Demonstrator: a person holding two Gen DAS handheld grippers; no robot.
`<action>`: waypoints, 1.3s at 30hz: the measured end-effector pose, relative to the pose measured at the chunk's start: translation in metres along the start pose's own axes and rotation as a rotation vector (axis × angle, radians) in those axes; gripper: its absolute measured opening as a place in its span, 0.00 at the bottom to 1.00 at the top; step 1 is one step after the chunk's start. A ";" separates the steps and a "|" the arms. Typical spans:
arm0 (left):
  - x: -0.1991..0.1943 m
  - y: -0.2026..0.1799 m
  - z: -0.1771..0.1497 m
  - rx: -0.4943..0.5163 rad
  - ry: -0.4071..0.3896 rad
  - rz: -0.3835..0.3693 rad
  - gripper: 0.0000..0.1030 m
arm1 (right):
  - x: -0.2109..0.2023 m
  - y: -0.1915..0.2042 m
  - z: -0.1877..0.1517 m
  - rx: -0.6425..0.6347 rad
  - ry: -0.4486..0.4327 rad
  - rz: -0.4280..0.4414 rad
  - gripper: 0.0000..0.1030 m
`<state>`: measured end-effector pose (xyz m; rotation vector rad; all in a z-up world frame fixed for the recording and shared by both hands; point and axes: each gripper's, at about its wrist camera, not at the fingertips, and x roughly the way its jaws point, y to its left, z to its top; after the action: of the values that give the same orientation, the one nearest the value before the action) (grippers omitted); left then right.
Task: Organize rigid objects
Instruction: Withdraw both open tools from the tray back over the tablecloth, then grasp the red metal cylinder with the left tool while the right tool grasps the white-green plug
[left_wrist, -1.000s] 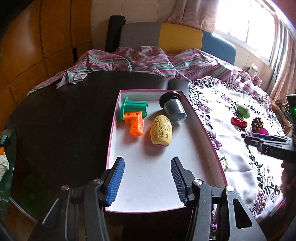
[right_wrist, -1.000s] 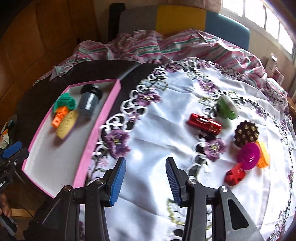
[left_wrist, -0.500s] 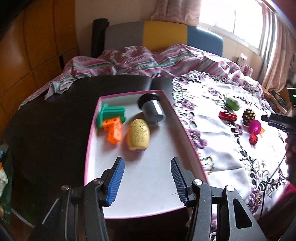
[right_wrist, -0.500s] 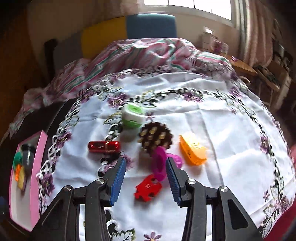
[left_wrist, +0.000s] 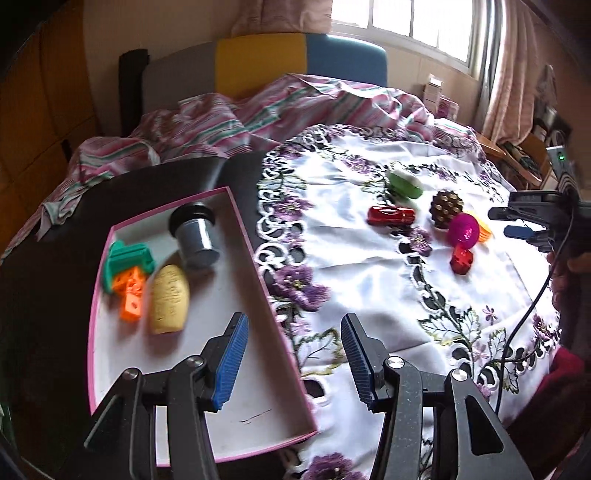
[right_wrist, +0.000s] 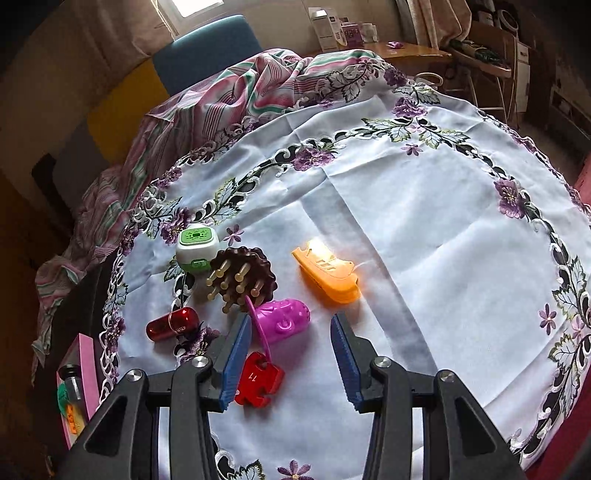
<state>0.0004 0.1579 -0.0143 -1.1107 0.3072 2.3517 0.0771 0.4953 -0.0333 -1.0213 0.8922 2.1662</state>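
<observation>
Here the pink-rimmed tray (left_wrist: 258, 280) serves as the landmark. Inside it, toward its far end, lie a grey cylinder (left_wrist: 194, 236), a green block (left_wrist: 127, 258), an orange cube piece (left_wrist: 131, 299) and a yellow oval (left_wrist: 170, 299). The left gripper (left_wrist: 291, 363) hangs over the tray's near right rim, jaws spread wide, holding nothing. To the right of the tray, on the white embroidered tablecloth (right_wrist: 424, 221), sit a red cylinder (right_wrist: 171, 324), a green-and-white case (right_wrist: 195, 246), a brown studded disc (right_wrist: 242, 277), an orange clip (right_wrist: 327, 271), a magenta toy (right_wrist: 282, 319) and a red puzzle piece (right_wrist: 258, 378). The right gripper (right_wrist: 291, 363) hovers there, wide open and empty, its left finger just beside the puzzle piece.
</observation>
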 end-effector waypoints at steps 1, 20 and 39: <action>0.001 -0.004 0.001 0.007 0.002 -0.006 0.52 | 0.001 -0.001 0.000 0.006 0.003 0.003 0.44; 0.020 -0.040 0.007 0.064 0.032 -0.075 0.52 | -0.005 -0.039 0.008 0.215 -0.016 0.015 0.44; 0.070 -0.062 0.060 0.050 0.080 -0.148 0.53 | -0.007 -0.053 0.008 0.289 -0.025 0.029 0.44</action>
<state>-0.0422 0.2597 -0.0286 -1.1645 0.3005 2.1633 0.1158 0.5323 -0.0401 -0.8403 1.1739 1.9946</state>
